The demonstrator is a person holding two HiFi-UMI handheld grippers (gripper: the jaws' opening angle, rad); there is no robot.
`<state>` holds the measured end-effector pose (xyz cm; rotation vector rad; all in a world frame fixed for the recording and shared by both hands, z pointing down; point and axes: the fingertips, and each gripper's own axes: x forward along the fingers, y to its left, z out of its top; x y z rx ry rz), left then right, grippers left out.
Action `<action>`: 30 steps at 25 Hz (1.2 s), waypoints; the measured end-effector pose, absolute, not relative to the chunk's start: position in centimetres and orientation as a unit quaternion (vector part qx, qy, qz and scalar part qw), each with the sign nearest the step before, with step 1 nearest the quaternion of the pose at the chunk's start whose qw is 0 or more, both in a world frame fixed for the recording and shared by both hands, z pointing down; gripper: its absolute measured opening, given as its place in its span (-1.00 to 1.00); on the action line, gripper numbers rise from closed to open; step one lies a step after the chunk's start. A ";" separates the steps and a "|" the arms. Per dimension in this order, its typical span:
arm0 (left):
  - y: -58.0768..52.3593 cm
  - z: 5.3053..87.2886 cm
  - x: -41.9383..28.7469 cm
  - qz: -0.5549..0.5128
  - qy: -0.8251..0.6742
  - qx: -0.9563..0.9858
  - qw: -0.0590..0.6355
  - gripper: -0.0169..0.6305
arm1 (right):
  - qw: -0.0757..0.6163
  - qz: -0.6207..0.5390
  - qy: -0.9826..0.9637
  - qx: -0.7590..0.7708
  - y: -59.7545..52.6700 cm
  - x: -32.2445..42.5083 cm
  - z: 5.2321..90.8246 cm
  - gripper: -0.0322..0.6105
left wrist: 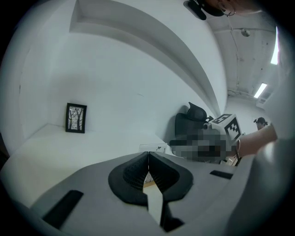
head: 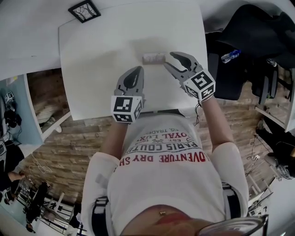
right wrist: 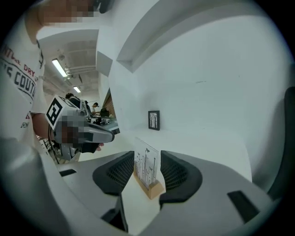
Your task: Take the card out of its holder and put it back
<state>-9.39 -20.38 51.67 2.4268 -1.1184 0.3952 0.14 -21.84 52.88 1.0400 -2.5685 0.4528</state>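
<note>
Standing upright in the slot of one wooden holder [right wrist: 153, 189] is the single card [right wrist: 147, 162], pale and printed with thin dark stems. The holder rests on the white table [head: 101, 55], towards its far side. Two grippers are over the table. The right gripper [head: 168, 60] has its jaws spread wide to either side of the card, with a gap showing between each pad and the card's faces, so it grips nothing. The left gripper [head: 137, 70] is nearer the person and apart from the holder, its jaws pressed together with nothing between them.

One small black-framed picture [head: 84, 10] stands at the table's far left corner, against a plain white wall. Off the table's right edge are one black office chair [head: 239, 37] and one plastic bottle [head: 229, 56] lying beside it. The floor [head: 69, 143] under the table's near edge has a brick pattern.
</note>
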 end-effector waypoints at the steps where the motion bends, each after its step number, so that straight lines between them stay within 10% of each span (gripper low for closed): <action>1: -20.4 51.9 -9.4 0.143 -0.405 0.875 0.221 -0.87 | 0.174 0.155 -0.906 0.353 -22.1 0.0 53.2 -0.36; 30: -22.3 54.2 -11.0 0.179 -0.439 0.850 0.229 -0.87 | 0.200 0.165 -0.961 0.100 -23.5 -2.9 57.7 -0.78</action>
